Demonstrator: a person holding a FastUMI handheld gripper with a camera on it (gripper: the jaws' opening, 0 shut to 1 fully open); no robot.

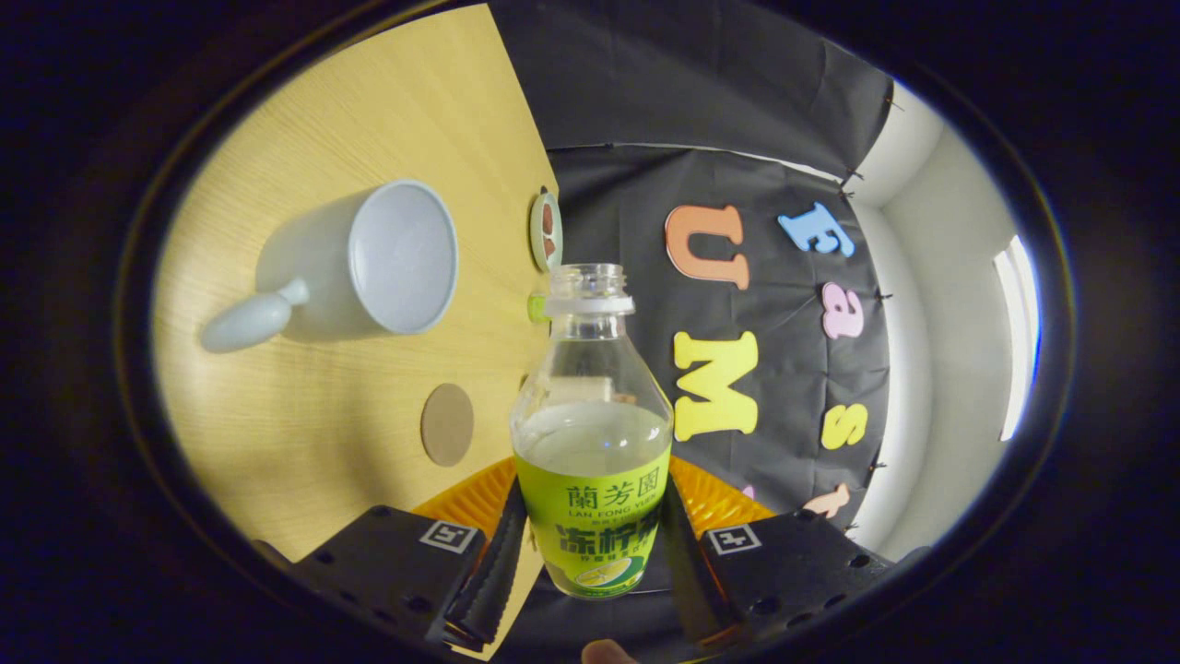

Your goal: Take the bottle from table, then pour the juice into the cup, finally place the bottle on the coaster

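Note:
My gripper (pixel 592 558) is shut on the lower body of a clear bottle (pixel 592 443) with a green label, one finger (pixel 498 563) pressing on each side. The bottle has no cap and holds pale juice up to about the top of the label. The view is rolled a quarter turn, so the wooden table (pixel 369 120) stands along the bottle's left. A pale mug (pixel 369 263) rests on it, beyond the fingers and left of the bottle's neck, its mouth facing the bottle. A round brown coaster (pixel 447 424) lies on the table between the mug and the fingers.
A small round dish with brown pieces (pixel 546 231) sits at the table's far edge, just beyond the bottle's mouth. A small green thing (pixel 537 307), perhaps the cap, lies by the bottle's neck. The booth's black cloth wall (pixel 737 120) is behind the bottle.

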